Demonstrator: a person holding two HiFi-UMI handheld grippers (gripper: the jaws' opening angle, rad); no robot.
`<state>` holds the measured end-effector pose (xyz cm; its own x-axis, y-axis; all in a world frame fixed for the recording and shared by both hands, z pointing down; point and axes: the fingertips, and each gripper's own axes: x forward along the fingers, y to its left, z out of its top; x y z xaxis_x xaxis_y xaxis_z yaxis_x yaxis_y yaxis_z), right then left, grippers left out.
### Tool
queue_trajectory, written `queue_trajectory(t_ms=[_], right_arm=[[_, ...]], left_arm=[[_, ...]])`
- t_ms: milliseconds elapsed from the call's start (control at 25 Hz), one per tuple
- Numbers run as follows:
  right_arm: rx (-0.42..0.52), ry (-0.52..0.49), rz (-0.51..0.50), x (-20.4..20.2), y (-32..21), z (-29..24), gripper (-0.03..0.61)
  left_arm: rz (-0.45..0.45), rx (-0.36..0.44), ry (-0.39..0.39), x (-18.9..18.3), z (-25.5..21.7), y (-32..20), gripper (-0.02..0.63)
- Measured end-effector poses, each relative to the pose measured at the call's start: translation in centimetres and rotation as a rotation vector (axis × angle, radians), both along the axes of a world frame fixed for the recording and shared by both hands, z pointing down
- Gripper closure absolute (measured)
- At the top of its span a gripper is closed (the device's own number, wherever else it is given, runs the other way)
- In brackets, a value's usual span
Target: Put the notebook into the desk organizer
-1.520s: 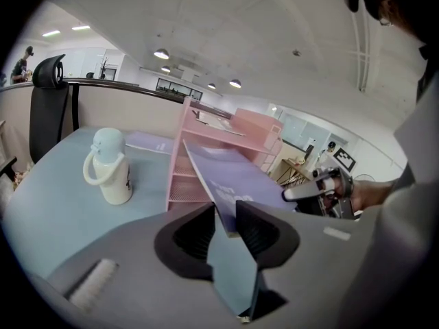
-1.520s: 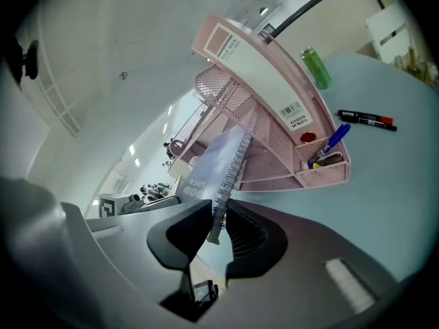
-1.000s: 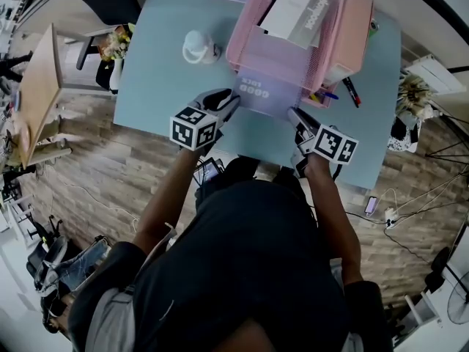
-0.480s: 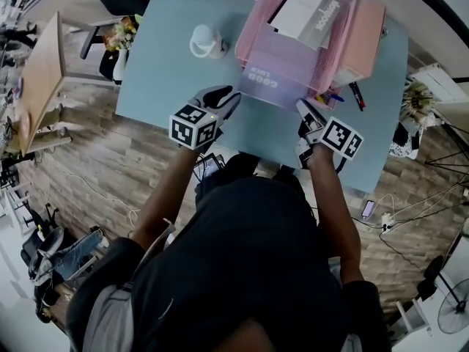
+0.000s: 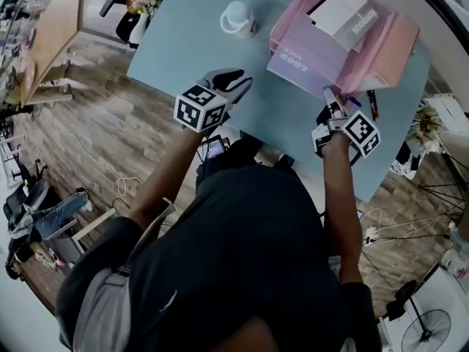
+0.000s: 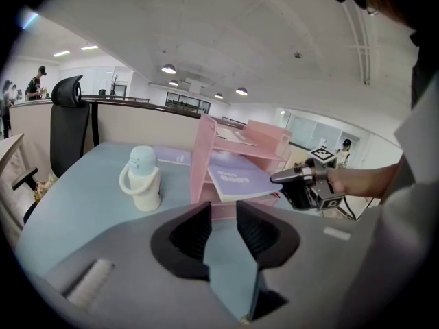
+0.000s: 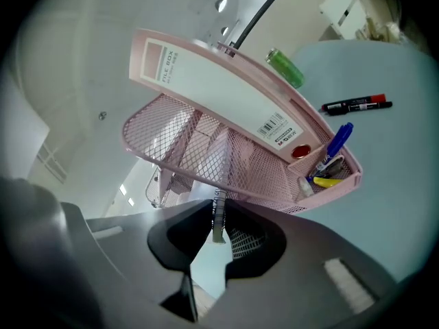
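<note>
notebook [image 5: 295,66]: lavender cover with printed title, lying flat, partly inside lower tier of pink mesh desk organizer [image 5: 385,53] | right gripper [image 5: 330,97]: clamped on notebook's near edge | left gripper [image 5: 240,79]: jaws slightly apart, empty, above tabletop [image 5: 183,50] | nearby: white jug [image 5: 238,18], markers [image 5: 372,103] beside organizer

- The lilac paper notebook [image 6: 240,180], sticking out of the pink mesh desk organizer [image 7: 206,149], carries "GOOD" on its cover; the smaller line beside it is too small to read.
- The pink-and-white file box [image 7: 226,91], at the organizer's right side, carries "FILE BOX" on its spine; its barcode sticker's print is unreadable.
</note>
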<state>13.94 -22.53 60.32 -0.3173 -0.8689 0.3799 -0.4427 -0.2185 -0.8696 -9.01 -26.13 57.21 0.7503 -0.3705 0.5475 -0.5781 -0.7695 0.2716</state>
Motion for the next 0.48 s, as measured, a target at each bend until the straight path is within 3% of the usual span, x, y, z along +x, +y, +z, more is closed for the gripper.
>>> queue_trajectory(t_ms=[200,360,480], right_arm=[[0.004,0.0,0.038,0.5,-0.4,-0.3,0.518],[0.024,0.035,0.007,0.2,0.1,-0.8,0.511],[0.029,0.101,-0.028,-0.1,1.0,-1.4,0.434]], left_arm=[[-0.03,0.017,0.011,-1.6,-0.8,0.7,0.454],[-0.052,0.035,0.018,-2.8,-1.4,1.4,0.454],[-0.064,0.053,0.025,-3.7,-2.1,1.9,0.454]])
